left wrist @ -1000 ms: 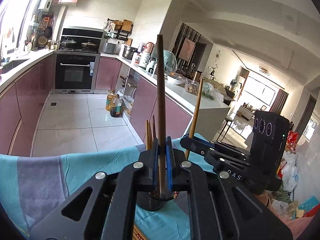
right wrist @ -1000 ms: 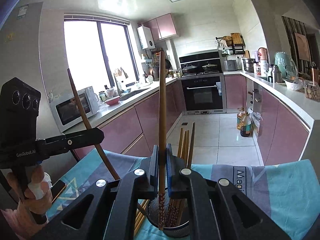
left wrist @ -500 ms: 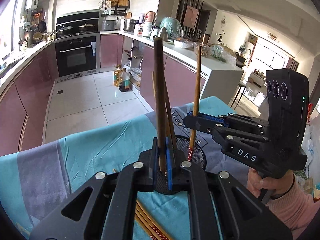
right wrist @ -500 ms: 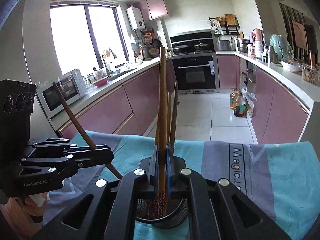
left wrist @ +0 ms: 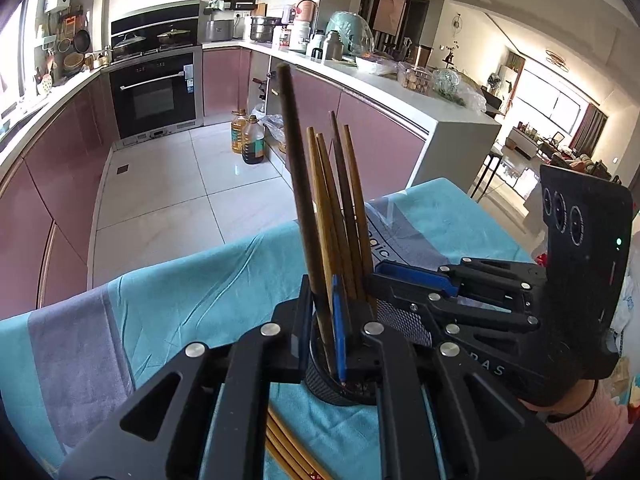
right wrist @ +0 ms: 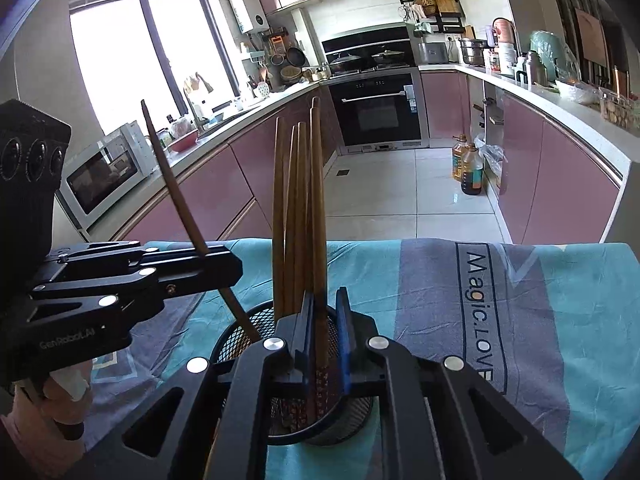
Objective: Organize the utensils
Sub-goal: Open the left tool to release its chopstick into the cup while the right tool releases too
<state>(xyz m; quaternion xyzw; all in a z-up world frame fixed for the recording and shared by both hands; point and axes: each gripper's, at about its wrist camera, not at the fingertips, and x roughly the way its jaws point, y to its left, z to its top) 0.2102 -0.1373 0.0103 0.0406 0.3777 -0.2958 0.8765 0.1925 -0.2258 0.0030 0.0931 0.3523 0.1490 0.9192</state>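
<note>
A black mesh utensil cup (right wrist: 240, 332) stands on the teal cloth and holds several wooden chopsticks (right wrist: 298, 216). My left gripper (left wrist: 322, 320) is shut on a dark chopstick (left wrist: 296, 184), its lower end in the cup (left wrist: 396, 320); it also shows in the right wrist view (right wrist: 172, 184). My right gripper (right wrist: 326, 332) is over the cup with its jaws slightly apart; a chopstick (right wrist: 318, 208) stands between them, resting in the cup. The right gripper shows in the left wrist view (left wrist: 412, 280).
Several loose chopsticks (left wrist: 288, 452) lie on the teal and grey tablecloth (right wrist: 520, 320) under my left gripper. Beyond the table edge are the tiled kitchen floor, pink cabinets, oil bottles (left wrist: 248, 140) and an oven (right wrist: 380, 112).
Both grippers came down over the cup. The right gripper's jaws parted and its chopstick now rests in the cup. The left chopstick's end went into the cup.
</note>
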